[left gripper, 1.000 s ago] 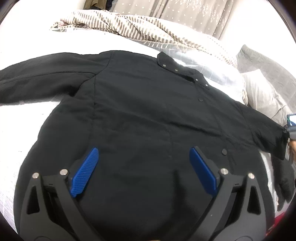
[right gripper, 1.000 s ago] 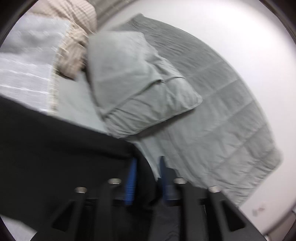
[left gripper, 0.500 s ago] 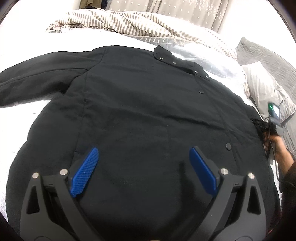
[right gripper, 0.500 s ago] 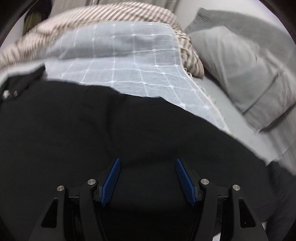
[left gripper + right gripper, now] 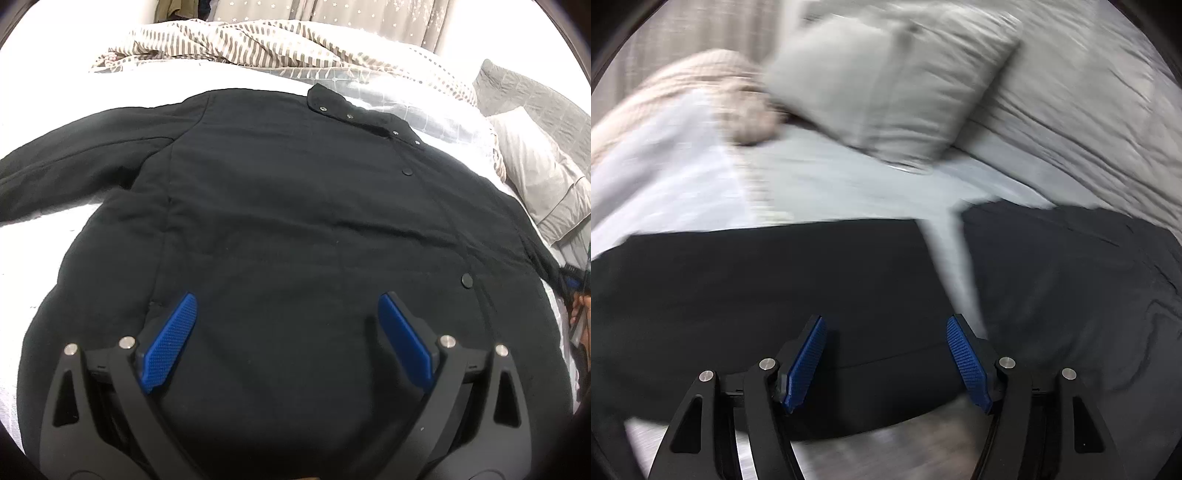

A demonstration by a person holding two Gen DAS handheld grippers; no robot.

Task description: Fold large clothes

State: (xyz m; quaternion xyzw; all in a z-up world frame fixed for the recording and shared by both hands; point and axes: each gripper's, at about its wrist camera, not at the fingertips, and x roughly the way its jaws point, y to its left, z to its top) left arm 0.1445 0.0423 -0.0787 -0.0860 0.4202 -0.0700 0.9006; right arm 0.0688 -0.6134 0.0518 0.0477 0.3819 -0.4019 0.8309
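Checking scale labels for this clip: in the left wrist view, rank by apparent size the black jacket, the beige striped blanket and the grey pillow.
1. Black jacket, by far.
2. Beige striped blanket.
3. Grey pillow.
Blanket and pillow lie farther off and are partly cropped, so their order is unsure.

This is a bedroom in a home. A bed (image 5: 55, 229) with a white sheet fills both views. A rumpled beige striped blanket (image 5: 258, 44) lies along the bed's far edge, with star-dotted grey curtains (image 5: 369, 14) hanging behind it. At the bed's right end sit a grey pillow (image 5: 886, 85) and a grey quilted cover (image 5: 1089, 122).
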